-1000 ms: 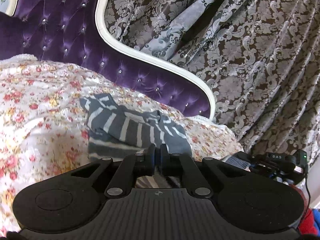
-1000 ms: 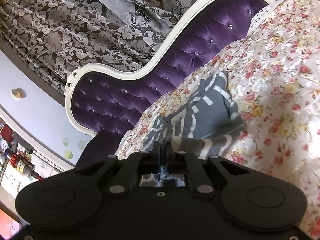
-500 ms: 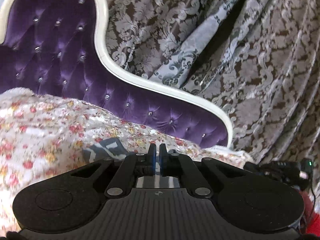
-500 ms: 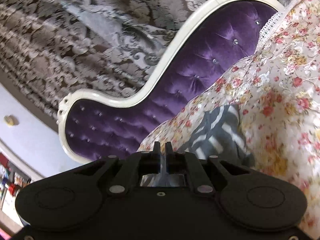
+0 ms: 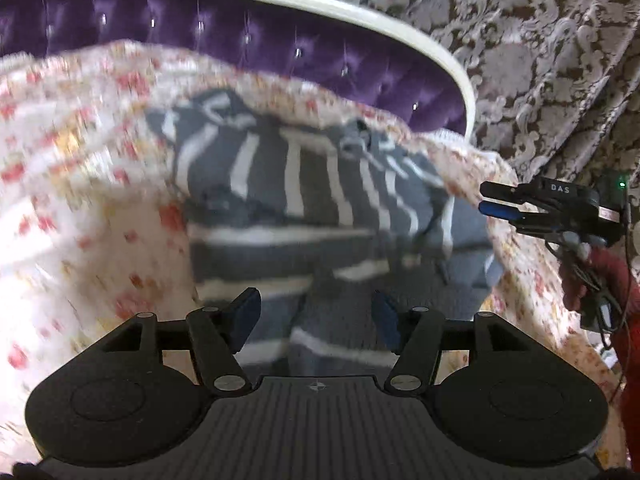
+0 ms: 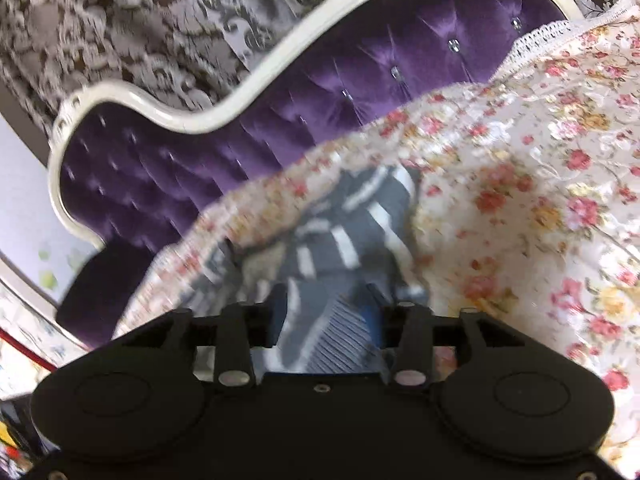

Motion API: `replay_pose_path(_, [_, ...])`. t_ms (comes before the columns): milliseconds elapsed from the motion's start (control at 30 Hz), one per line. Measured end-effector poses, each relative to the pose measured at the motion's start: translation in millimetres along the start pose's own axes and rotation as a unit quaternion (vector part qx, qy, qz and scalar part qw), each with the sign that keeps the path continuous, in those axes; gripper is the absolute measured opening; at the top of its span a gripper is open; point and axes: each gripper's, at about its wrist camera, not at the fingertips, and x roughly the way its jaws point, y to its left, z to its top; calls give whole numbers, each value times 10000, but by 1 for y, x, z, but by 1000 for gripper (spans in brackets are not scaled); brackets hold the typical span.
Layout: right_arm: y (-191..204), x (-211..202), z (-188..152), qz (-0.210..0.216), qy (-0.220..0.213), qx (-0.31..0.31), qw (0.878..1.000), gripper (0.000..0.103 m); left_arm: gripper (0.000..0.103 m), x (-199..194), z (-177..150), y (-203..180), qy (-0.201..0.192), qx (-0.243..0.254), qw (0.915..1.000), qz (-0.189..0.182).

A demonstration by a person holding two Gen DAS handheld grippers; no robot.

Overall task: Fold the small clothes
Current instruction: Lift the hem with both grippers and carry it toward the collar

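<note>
A small grey garment with white stripes (image 5: 304,200) lies bunched on the floral bedspread (image 5: 72,184). My left gripper (image 5: 316,316) is open, its blue-padded fingers spread just over the garment's near edge. In the right wrist view the same garment (image 6: 352,232) lies ahead, and my right gripper (image 6: 326,312) is open with cloth between and under its fingers. The right gripper also shows in the left wrist view (image 5: 500,200) at the garment's right edge. Both views are motion-blurred.
A purple tufted headboard with a white frame (image 5: 328,4) stands behind the bed and also shows in the right wrist view (image 6: 224,112). Patterned grey curtains (image 5: 560,60) hang beyond. A red sleeve (image 5: 616,280) holds the right gripper.
Both grippers were shut on the garment and lifted; now both have opened and dropped low, and the garment lies on the bed.
</note>
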Motion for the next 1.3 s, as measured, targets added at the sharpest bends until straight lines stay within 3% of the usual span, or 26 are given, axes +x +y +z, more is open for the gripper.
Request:
replay_pose_path(267, [-4, 7, -13, 149, 211, 20, 9997, 53, 57, 21, 1, -9, 253, 315, 9992, -54])
replay_pose_path(300, [-3, 9, -12, 154, 209, 17, 9997, 53, 39, 21, 1, -10, 211, 318, 9992, -88])
replay_pose_path(333, [-3, 10, -13, 144, 205, -3, 9997, 49, 6, 21, 1, -10, 165, 303, 9993, -148])
replay_pose_path(367, [-2, 11, -14, 150, 209, -58, 9997, 27, 4, 20, 0, -10, 99, 284, 9995, -134])
replay_pose_path(400, [0, 11, -14, 135, 211, -110, 9996, 16, 4, 21, -1, -13, 46, 308, 9994, -123])
replay_pose_path(500, [3, 3, -15, 232, 107, -53, 9997, 17, 4, 7, -5, -16, -398, 283, 9987, -148])
replay_pose_path(600, [2, -16, -15, 610, -155, 241, 9977, 17, 4, -19, -4, -21, -919, 381, 9950, -27])
replay_pose_path(767, [3, -36, -3, 1056, -639, 720, 9897, 17, 4, -59, 14, -35, -1725, 747, 9820, 159])
replay_pose_path(900, [12, -32, 15, 941, -908, 727, 9887, 17, 4, -69, 43, -39, -2154, 816, 9729, 199])
replay_pose_path(1000, [12, -14, 35, 878, -958, 802, 9883, 16, 4, -59, 71, -35, -2335, 816, 9684, 313])
replay_pose_path(1200, [8, 32, 66, 526, -938, 748, 9914, 13, 4, -10, 116, -10, -2184, 446, 9727, 652])
replay_pose_path(1300, [5, 50, 69, 390, -745, 344, 9959, 21, 4, 12, 120, 5, -1948, 371, 9764, 859])
